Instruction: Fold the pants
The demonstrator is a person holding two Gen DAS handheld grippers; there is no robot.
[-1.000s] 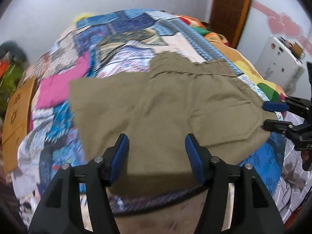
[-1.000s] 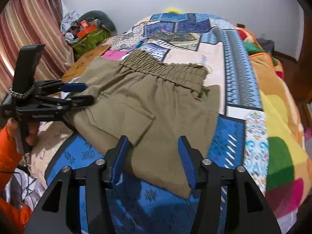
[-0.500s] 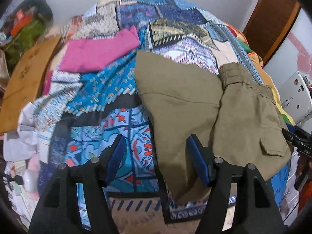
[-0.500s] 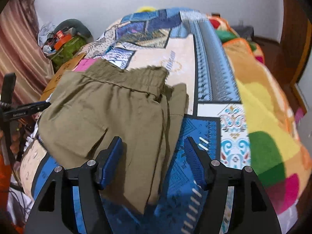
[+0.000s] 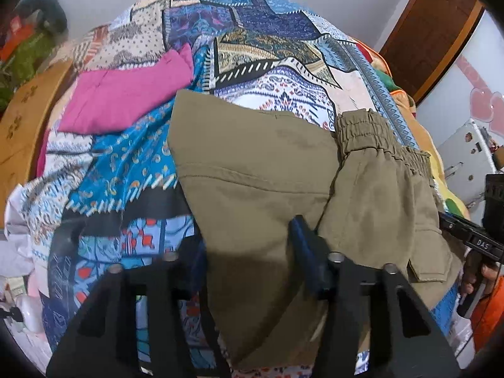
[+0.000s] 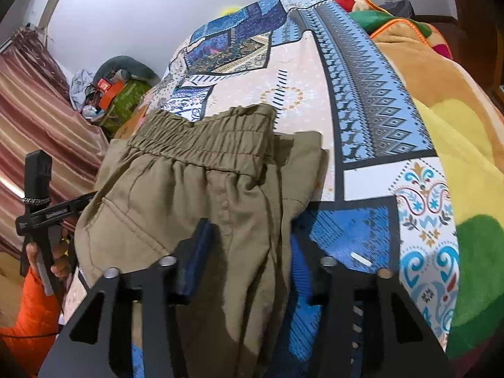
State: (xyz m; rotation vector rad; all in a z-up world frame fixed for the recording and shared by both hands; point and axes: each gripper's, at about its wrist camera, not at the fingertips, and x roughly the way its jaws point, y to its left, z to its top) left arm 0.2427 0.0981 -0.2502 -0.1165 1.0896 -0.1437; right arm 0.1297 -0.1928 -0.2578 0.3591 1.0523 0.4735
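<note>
Olive-green pants [image 5: 261, 173] lie folded on the patchwork bedspread [image 5: 258, 47], elastic waistband [image 5: 371, 138] to the right. My left gripper [image 5: 249, 252] is open and low over the pants' near left edge, one finger on each side of the cloth. In the right wrist view the pants [image 6: 176, 195] lie with the waistband [image 6: 208, 138] at the far side. My right gripper [image 6: 249, 252] is open and straddles the pants' near right edge. Each gripper shows at the side of the other's view, the right one [image 5: 472, 239] and the left one [image 6: 47, 211].
A pink cloth [image 5: 126, 94] lies on the bed left of the pants. A wooden board [image 5: 22, 119] and clutter [image 6: 110, 88] stand by the bed's left side. A multicoloured blanket [image 6: 456, 126] covers the bed's right side. A curtain [image 6: 37, 119] hangs at left.
Both grippers have dropped closer to the pants and now straddle the near edges. The left view swung left, then settled over the pants' left edge; the right moved to the right edge.
</note>
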